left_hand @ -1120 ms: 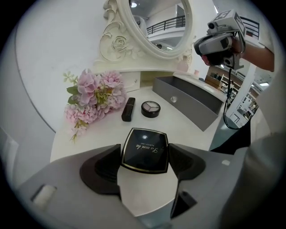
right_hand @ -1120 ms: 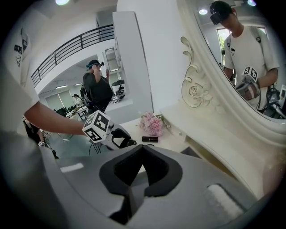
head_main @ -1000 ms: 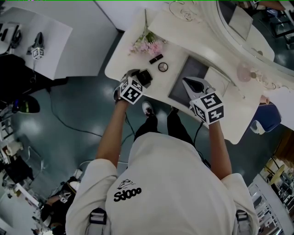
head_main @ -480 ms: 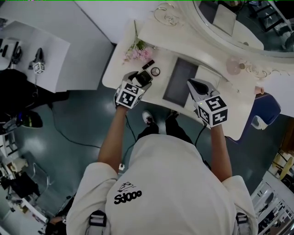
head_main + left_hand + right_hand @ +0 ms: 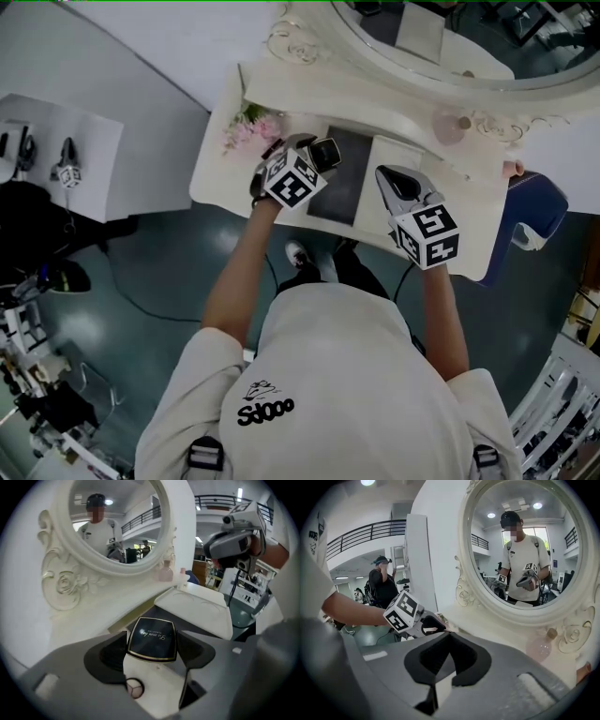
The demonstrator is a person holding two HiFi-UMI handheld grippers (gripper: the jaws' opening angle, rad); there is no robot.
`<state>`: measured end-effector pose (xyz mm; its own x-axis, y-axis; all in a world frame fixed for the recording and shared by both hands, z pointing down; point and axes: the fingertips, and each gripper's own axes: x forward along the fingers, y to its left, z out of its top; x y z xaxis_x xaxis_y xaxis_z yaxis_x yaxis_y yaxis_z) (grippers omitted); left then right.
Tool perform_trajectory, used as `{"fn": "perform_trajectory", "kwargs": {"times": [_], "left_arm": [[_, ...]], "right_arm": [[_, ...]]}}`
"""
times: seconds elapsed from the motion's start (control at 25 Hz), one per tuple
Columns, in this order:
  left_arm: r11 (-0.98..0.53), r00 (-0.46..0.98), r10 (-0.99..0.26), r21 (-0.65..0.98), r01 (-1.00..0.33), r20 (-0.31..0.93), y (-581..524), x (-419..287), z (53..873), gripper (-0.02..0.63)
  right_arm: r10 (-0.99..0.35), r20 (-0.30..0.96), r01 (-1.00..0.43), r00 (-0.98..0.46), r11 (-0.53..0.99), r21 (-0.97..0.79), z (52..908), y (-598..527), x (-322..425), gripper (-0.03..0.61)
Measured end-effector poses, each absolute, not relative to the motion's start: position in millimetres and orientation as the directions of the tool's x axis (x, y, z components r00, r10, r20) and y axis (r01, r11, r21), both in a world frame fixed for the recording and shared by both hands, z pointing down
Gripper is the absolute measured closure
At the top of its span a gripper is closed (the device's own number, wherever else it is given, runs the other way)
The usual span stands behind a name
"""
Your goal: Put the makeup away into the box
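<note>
A black square compact with a gold rim [image 5: 152,637] is held between the jaws of my left gripper [image 5: 151,645]. In the head view the left gripper [image 5: 322,156] holds the compact [image 5: 327,150] over the left edge of the box's dark grey open inside [image 5: 342,187]. The box's white lid [image 5: 405,161] lies open to the right. My right gripper [image 5: 386,176] hovers over the lid with its jaws shut and nothing in them. In the right gripper view, its tips [image 5: 449,633] meet.
The box sits on a white dressing table [image 5: 220,173] under an oval mirror [image 5: 450,37]. Pink flowers [image 5: 249,129] lie at the table's left end. A pink bottle [image 5: 448,127] stands on the shelf behind. A blue chair [image 5: 530,211] is at the right.
My left gripper has carried the compact rightward from the table's left part to the box's edge. The right gripper has stayed near the lid.
</note>
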<state>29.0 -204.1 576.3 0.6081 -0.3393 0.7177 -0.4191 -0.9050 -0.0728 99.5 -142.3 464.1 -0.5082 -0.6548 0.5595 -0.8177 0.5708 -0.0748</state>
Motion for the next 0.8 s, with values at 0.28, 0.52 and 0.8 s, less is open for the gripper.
{"fn": "perform_trajectory", "kwargs": {"times": [0.28,0.52,0.8], "left_arm": [[-0.970,0.516,-0.217,-0.122,-0.212,0.828,-206.9,81.6,625.1,0.261],[-0.984,0.430,-0.174,-0.138,-0.112,0.886,-207.7,106.3,650.4,0.261],[-0.982,0.343,-0.182,-0.157,-0.102,0.921,-214.4,113.3,669.3,0.258]], "right_arm": [[-0.648,0.570,-0.824,-0.505,0.558,-0.097,473.3,-143.0,125.9,0.577],[-0.626,0.573,-0.812,-0.529,0.569,-0.129,482.0,-148.2,147.3,0.577],[-0.598,0.556,-0.782,-0.578,0.601,-0.166,483.6,-158.0,159.9,0.577]]}}
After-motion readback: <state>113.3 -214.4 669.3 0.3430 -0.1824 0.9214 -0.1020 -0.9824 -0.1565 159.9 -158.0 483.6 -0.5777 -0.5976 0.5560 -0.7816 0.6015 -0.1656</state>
